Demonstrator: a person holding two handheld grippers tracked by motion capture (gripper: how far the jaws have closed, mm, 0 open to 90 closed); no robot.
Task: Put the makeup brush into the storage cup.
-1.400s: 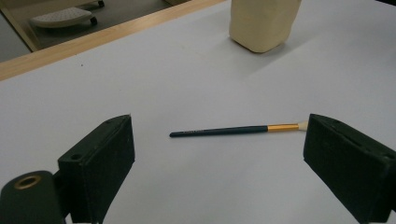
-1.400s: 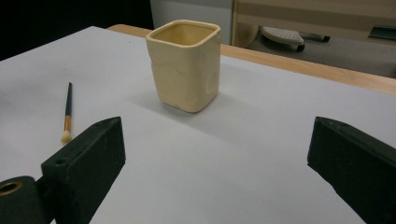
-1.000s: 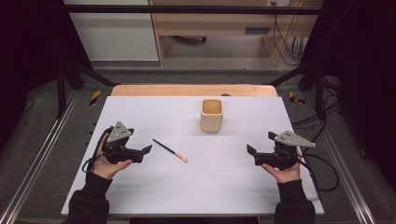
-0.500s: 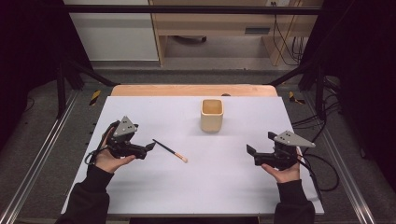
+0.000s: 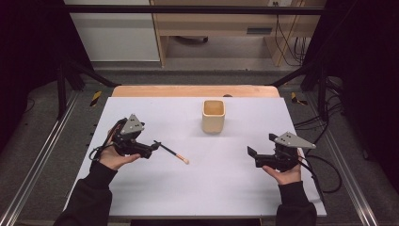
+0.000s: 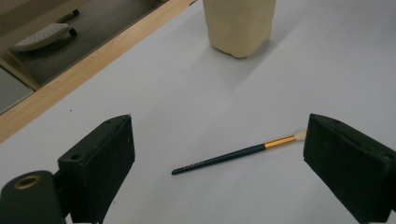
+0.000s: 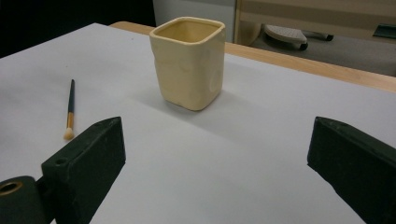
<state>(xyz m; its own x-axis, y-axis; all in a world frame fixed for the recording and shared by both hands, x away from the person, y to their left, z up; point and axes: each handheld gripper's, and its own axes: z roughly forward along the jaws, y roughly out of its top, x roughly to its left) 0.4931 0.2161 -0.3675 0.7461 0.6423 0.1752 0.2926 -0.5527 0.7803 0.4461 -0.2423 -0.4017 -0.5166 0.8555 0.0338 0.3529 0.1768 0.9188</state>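
The left tongs (image 5: 153,147) are hovering with jaws spread wide over the white counter (image 5: 141,188), just at the dark handle end of a brush (image 5: 173,153). The brush is lying flat on the counter, its pale tip pointing toward the middle; in the left gripper view the brush (image 6: 238,154) is sitting between the two jaws, touching neither. The right tongs (image 5: 254,155) are also gaping wide, well apart from the brush, aiming toward a cream cup (image 7: 189,60). The cup (image 5: 213,116) is standing upright near the counter's far edge.
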